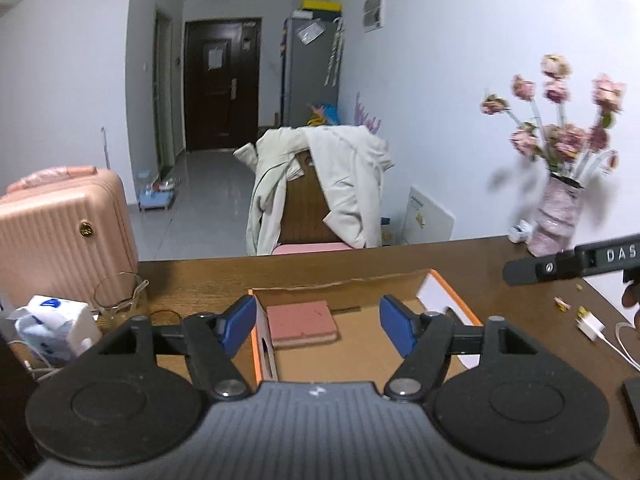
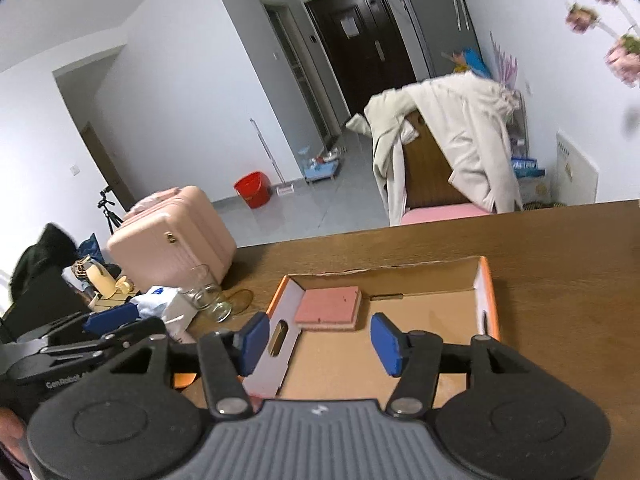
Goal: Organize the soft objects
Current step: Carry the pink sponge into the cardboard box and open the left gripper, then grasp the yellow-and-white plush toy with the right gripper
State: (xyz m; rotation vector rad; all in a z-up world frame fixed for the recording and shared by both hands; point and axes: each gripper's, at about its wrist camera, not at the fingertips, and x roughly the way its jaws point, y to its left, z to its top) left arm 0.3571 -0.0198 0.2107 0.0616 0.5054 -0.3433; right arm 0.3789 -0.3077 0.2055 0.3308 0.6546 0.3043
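A pink sponge (image 1: 302, 323) (image 2: 329, 307) lies flat in the far left corner of a shallow cardboard box with orange rims (image 1: 448, 292) (image 2: 486, 280) on the brown table. My left gripper (image 1: 318, 322) hovers above the box, jaws open, nothing between the blue pads (image 1: 240, 322). My right gripper (image 2: 320, 342) also hangs over the box with its jaws open and empty; its blue pads (image 2: 386, 344) stand short of the sponge. Part of the right gripper shows at the right edge of the left wrist view (image 1: 576, 262), and the left gripper shows at the left of the right wrist view (image 2: 96, 332).
A glass (image 2: 208, 294) and a white-blue packet (image 2: 160, 300) stand left of the box. A pink vase with flowers (image 1: 560, 216) stands at the far right, with a white charger and cable (image 1: 590, 326) near it. Beyond the table are a chair draped with a cream coat (image 1: 320, 184) and a pink suitcase (image 1: 60, 232).
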